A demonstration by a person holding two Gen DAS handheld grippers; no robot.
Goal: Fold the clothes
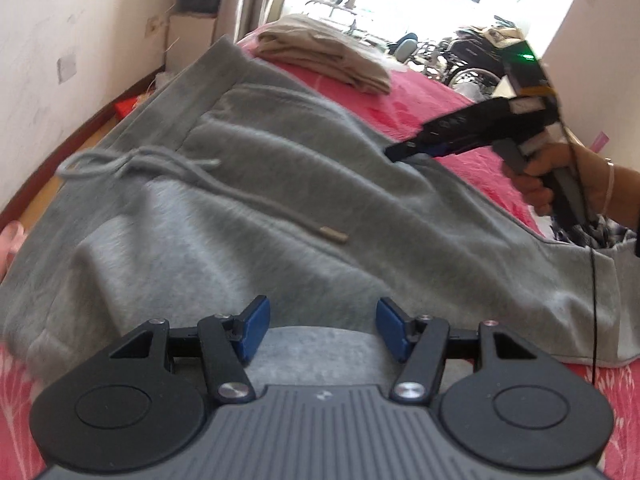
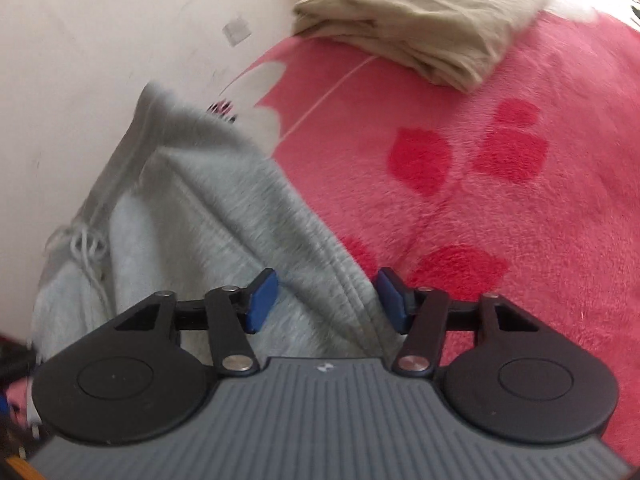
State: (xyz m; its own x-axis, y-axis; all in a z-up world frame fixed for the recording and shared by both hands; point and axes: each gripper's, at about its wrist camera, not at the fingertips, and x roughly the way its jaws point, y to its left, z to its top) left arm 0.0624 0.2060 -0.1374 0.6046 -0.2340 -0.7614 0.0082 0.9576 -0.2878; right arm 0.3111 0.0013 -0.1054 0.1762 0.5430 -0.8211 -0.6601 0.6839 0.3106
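A: Left wrist view first. Nearest, the left gripper (image 1: 322, 330) stands spread, nothing between its pads, right over the near edge of the grey sweatpants (image 1: 280, 200), which lie on the pink blanket (image 1: 460, 120).

B: The risk?

A: I'd say it could close on the top layer alone, so the fold drags crooked. The loose drawstring (image 1: 168, 168), ahead and to its left, might snag too.

B: Count?

A: One pair of sweatpants, one folded beige garment (image 1: 324, 56) far ahead, one right gripper (image 1: 394, 152) up to the right, in a hand (image 1: 560, 176).

B: Right wrist view?

A: The right gripper's fingers straddle the sweatpants' seamed edge, part spread, not visibly pinching. Closing too shallowly could lose the hem. One beige garment far ahead.
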